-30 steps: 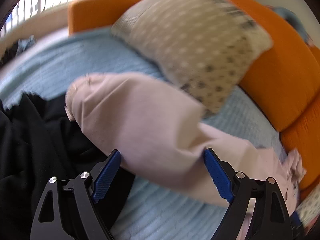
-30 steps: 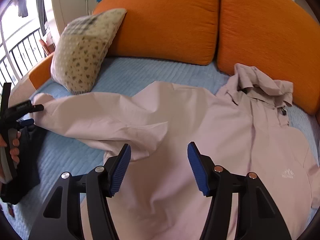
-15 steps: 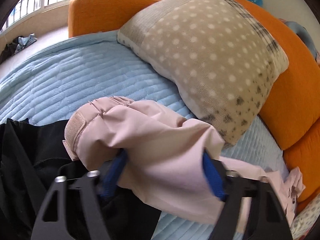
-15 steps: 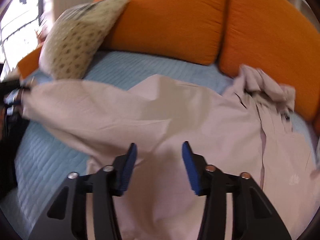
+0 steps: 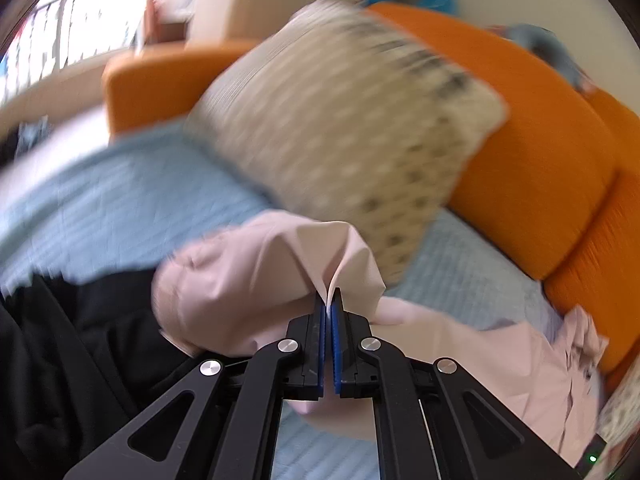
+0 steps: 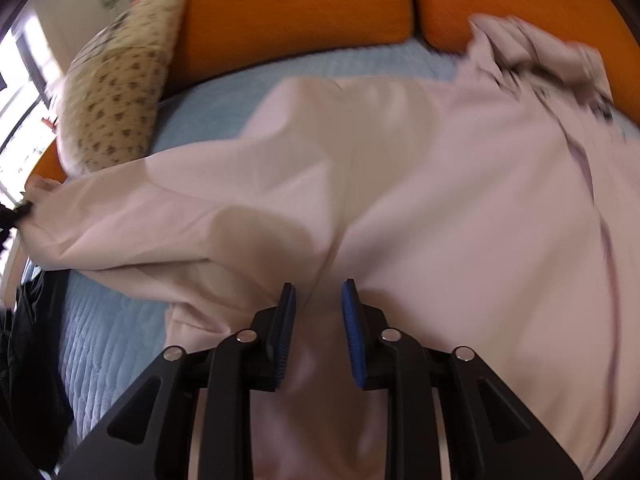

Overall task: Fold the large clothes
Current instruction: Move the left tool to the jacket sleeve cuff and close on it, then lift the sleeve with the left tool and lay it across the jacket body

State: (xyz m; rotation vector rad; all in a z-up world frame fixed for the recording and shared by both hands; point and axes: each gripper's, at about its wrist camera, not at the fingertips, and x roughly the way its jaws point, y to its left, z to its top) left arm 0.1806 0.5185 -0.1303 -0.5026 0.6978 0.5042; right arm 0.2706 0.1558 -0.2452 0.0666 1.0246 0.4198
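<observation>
Closing since earlier, left claw (image 5: pixel 329 304) pinches pink jacket (image 6: pixel 400 200) sleeve beside spotted pillow (image 5: pixel 340 128); right claw (image 6: pixel 318 300) spread.

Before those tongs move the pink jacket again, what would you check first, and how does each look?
1. Left tongs shut on the jacket sleeve: ok.
2. Right tongs gripping the pink jacket: not ok, jaws apart.
3. Sleeve free of the spotted pillow: cannot tell, blurred.
4. Black garment clear of the sleeve: cannot tell.
5. Blue cover bare beside the jacket: ok.
</observation>
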